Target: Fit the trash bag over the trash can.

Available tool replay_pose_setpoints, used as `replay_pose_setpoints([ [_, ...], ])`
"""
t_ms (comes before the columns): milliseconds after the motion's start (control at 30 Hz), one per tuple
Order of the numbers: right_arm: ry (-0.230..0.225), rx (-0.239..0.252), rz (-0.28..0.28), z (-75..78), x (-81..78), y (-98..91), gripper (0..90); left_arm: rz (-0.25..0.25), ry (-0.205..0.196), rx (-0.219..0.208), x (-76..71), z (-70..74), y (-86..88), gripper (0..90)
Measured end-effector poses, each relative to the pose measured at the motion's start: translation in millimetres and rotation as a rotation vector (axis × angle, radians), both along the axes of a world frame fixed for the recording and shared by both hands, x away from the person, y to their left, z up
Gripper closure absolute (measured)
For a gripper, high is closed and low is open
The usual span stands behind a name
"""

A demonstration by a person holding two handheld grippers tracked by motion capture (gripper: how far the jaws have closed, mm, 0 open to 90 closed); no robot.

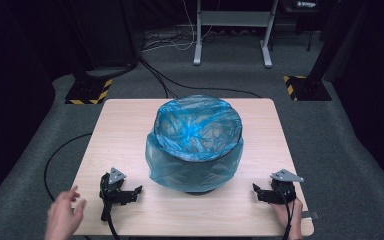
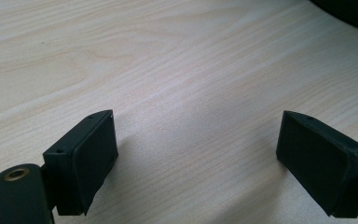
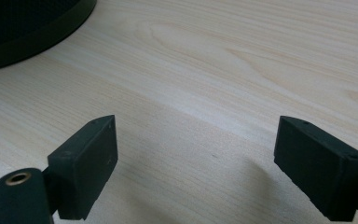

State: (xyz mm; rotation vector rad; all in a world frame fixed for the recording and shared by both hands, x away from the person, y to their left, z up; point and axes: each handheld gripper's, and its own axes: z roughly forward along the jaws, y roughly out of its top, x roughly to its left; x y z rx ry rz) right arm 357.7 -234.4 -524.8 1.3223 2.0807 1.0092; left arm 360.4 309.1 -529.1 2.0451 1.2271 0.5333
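My left claw (image 1: 130, 194) rests on the bench (image 1: 125, 125), jaws spread wide with nothing between them. In the left gripper view, bare wood shows in the gap. My left hand (image 1: 64, 216) is off it, hovering just behind and to the outside. My right claw (image 1: 264, 194) also sits on the bench, jaws wide apart and empty, and my right hand (image 1: 286, 216) lies at its back end.

The bin (image 1: 196, 190) stands between the two claws and a little ahead of them, near both but touching neither. A blue bag (image 1: 195, 137) lines it: the plastic dips into the mouth and its edge is folded over the rim, hanging down the outside almost to the base. From my right claw, the dark foot of the bin (image 3: 28, 32) lies ahead and to the left; from my left claw, a dark corner of it (image 2: 349, 11) lies ahead and to the right.

I judge this as the very start or the very end of work on the bag: both claws are parked and nothing is held. The bag looks fully seated, so I take lifting it out as the likelier job.

The next move calls for my left hand to take up its claw, then both claws to rise from the bench and close in on the bin from either side. Each must pinch only the thin folded film at the rim, not the bin wall, and pull evenly, or the plastic may tear or the bin tip.
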Motion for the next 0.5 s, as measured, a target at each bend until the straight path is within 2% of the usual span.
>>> replay_pose_setpoints([
  [167,-0.007,-0.013,0.001,-0.1,-1.2,1.4,12.7,0.018,0.002,0.001,-1.3,0.0,-0.9,11.6],
  [500,-0.022,-0.004,0.011,0.3,-2.7,0.6,12.7,0.042,0.003,0.002,-2.7,-0.1,-2.2,11.0],
])
